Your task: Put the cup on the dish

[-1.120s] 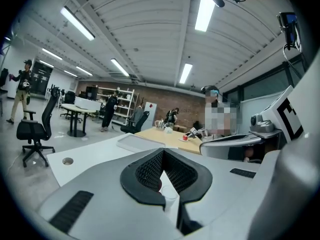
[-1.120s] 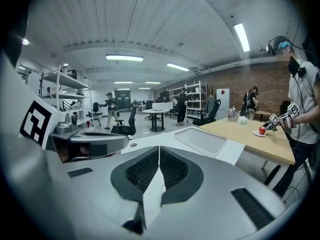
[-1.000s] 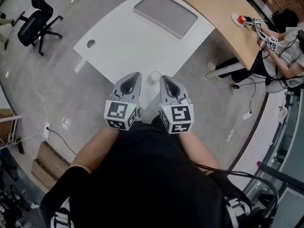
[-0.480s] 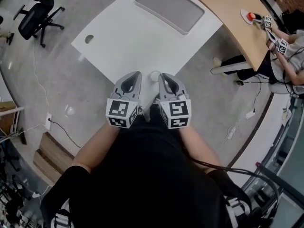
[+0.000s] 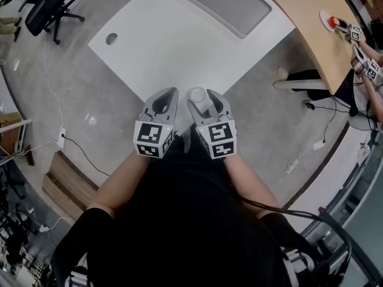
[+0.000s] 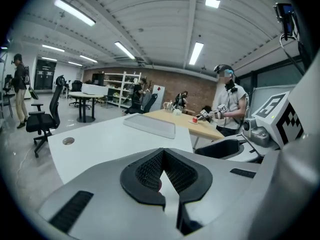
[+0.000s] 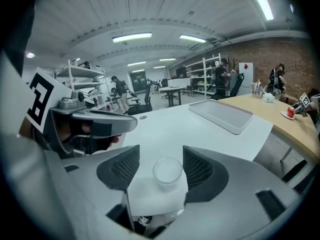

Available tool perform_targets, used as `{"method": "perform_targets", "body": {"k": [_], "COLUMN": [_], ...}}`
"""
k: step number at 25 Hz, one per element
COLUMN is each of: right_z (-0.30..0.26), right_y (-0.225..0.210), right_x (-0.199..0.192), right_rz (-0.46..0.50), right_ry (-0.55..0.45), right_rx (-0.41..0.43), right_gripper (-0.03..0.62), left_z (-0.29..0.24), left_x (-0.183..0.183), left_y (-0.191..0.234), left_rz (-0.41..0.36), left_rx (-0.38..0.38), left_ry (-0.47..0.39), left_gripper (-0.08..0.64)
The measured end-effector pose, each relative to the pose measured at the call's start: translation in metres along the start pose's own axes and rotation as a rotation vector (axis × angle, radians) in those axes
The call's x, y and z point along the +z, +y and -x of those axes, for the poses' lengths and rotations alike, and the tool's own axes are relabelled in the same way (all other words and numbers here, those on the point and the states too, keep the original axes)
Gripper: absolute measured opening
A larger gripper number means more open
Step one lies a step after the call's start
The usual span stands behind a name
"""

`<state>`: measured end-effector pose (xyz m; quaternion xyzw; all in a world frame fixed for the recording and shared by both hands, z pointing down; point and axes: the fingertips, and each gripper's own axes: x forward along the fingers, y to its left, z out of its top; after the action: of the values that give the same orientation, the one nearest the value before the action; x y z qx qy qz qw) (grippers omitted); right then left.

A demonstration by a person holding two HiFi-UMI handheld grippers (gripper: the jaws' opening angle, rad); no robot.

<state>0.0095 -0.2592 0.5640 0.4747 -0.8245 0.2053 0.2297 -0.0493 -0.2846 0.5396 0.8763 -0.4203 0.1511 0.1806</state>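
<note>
Looking down in the head view, both grippers are held close in front of the person's body at the near corner of a white table (image 5: pixel 173 46). The left gripper (image 5: pixel 169 95) has its jaws drawn together with nothing in them. The right gripper (image 5: pixel 204 98) has its jaws spread, and the small clear cup (image 5: pixel 198 94) stands upright on the table corner between them. The grey dish (image 5: pixel 223 3) lies at the table's far end, well apart from the cup.

In the left gripper view, the two dark pads meet at their tips with nothing between them, and the table and dish stretch out beyond.

In the right gripper view, the jaws have just been opening and stand wide. The cup sits on the table between the two ribbed pads, which do not press on it, and the dish lies farther off to the right.
</note>
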Motion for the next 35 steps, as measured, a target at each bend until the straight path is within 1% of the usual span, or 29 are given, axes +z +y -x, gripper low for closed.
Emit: {"method": "perform_targets", "body": {"k": [3,5,11,19,26,28,32,35], "right_z": [-0.011,-0.02,-0.045,-0.069,-0.084,-0.084,-0.084,-0.079], "right_y": [-0.005,-0.008,-0.009,-0.014,-0.013,-0.014,-0.016,-0.017], "right_x": [-0.011,-0.016,-0.034,-0.055,-0.067,-0.068,-0.069,-0.067], "right_rz": [0.013,0.019,0.011,0.006,0.01,0.006,0.039,0.019], "right_ry": [0.014,0.023,0.07,0.1,0.109,0.105,0.104,0.101], "right_rx": [-0.002,-0.005,0.024,0.041,0.037,0.024,-0.01,-0.023], "right_gripper": [0.245,0.25,0.252,0.252,0.252,0.25,0.25,0.25], "left_z": [-0.006,-0.009,-0.023,-0.045,-0.049,-0.048,-0.042,-0.036], "left_x": [-0.01,-0.014,-0.036,-0.062,-0.068,-0.067,-0.065,-0.061], "left_y": [0.005,0.009,0.021,0.027,0.03,0.028,0.028,0.027], "left_rz": [0.005,0.01,0.016,0.013,0.003,-0.002,-0.014,-0.016], "left_rx": [0.013,0.019,0.027,0.035,0.026,0.023,0.016,0.006], "left_ry": [0.019,0.027,0.063,0.113,0.133,0.133,0.125,0.115], "left_gripper": [0.006,0.006,0.006,0.006,0.006,0.006,0.006,0.006]}}
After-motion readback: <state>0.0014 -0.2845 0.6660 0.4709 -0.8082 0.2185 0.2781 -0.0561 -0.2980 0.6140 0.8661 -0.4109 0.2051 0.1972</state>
